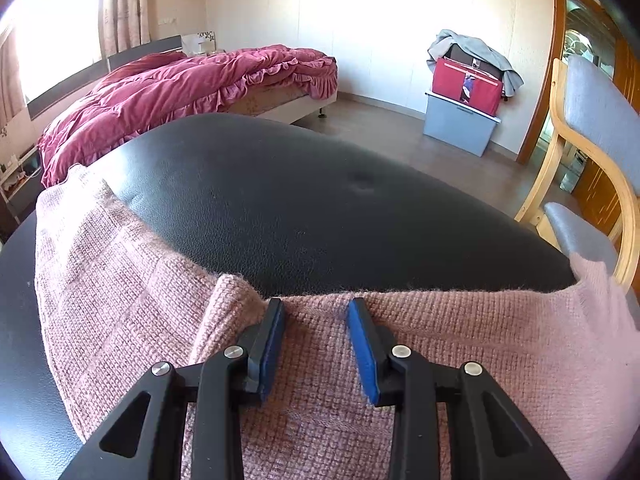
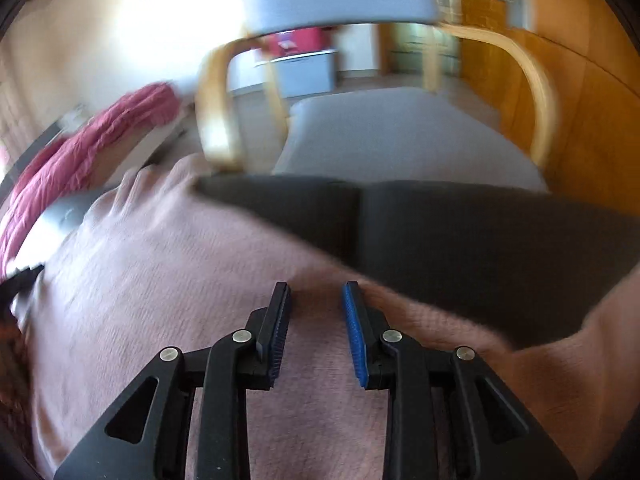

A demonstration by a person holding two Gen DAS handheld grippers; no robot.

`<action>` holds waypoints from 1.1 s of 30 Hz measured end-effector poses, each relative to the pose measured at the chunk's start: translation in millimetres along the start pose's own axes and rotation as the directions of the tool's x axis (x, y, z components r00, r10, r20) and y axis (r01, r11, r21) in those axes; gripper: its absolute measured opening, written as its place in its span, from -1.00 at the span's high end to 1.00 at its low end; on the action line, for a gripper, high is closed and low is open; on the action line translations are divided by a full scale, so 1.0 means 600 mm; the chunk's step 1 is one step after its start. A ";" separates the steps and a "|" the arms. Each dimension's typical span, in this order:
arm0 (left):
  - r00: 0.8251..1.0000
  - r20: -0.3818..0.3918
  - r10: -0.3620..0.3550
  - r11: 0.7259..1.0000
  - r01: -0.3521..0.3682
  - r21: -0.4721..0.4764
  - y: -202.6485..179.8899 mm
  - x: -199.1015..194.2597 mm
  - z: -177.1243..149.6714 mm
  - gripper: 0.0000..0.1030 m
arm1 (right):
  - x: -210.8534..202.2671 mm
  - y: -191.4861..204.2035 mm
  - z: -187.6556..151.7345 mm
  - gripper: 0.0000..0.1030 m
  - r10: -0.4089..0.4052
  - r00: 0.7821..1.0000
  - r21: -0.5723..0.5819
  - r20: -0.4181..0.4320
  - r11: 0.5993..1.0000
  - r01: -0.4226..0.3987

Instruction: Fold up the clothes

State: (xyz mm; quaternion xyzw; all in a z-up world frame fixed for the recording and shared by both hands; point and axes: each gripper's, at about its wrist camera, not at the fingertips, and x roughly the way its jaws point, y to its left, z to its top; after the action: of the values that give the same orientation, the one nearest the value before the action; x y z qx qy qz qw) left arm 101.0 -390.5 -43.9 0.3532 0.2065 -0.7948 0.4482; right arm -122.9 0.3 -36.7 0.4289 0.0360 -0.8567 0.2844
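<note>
Hovering both hand-held grippers, left (image 1: 316, 306) and right (image 2: 316, 290), jaws apart, over the pink sweater (image 1: 440, 344) at its far edge on the black bench (image 1: 300, 200); pinching one layer only, lifting evenly.

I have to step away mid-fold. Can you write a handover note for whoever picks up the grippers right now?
Left gripper: open, over the far edge of the pink sweater, gripping nothing.
Right gripper: open, over the same sweater's edge; view blurred.
Sweater lies spread on the black seat, one part already turned over at the left.
Left to do: grip the edge with both, finish the folds.
</note>
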 end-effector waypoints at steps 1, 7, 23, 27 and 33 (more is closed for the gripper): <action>1.000 0.000 -0.001 1.000 0.001 -0.001 0.001 0.000 0.000 0.33 | 0.001 -0.007 0.001 0.60 0.011 1.000 0.018 0.001 1.000 -0.011; 1.000 -0.002 0.014 1.000 -0.014 -0.006 0.011 0.007 0.008 0.33 | -0.052 0.029 -0.006 0.58 0.075 0.994 -0.068 0.076 0.995 -0.070; 0.998 -0.003 0.068 0.998 -0.068 -0.016 0.035 0.024 0.025 0.33 | -0.043 -0.112 -0.026 1.00 0.080 0.996 0.150 0.030 0.985 -0.083; 0.998 -0.002 0.070 0.997 -0.070 -0.015 0.034 0.025 0.025 0.33 | -0.085 -0.107 -0.019 0.97 0.086 0.989 0.120 0.120 0.988 -0.100; 0.997 0.000 0.074 0.997 -0.074 -0.011 0.032 0.026 0.024 0.33 | -0.123 -0.183 -0.029 0.94 -0.278 0.952 0.131 0.127 0.956 0.262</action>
State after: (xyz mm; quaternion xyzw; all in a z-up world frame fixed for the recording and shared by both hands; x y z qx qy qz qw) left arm 106.8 -418.6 -46.1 0.3581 0.1976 -0.7765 0.4794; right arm -132.7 131.3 -11.6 0.3723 0.0253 -0.9169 0.1417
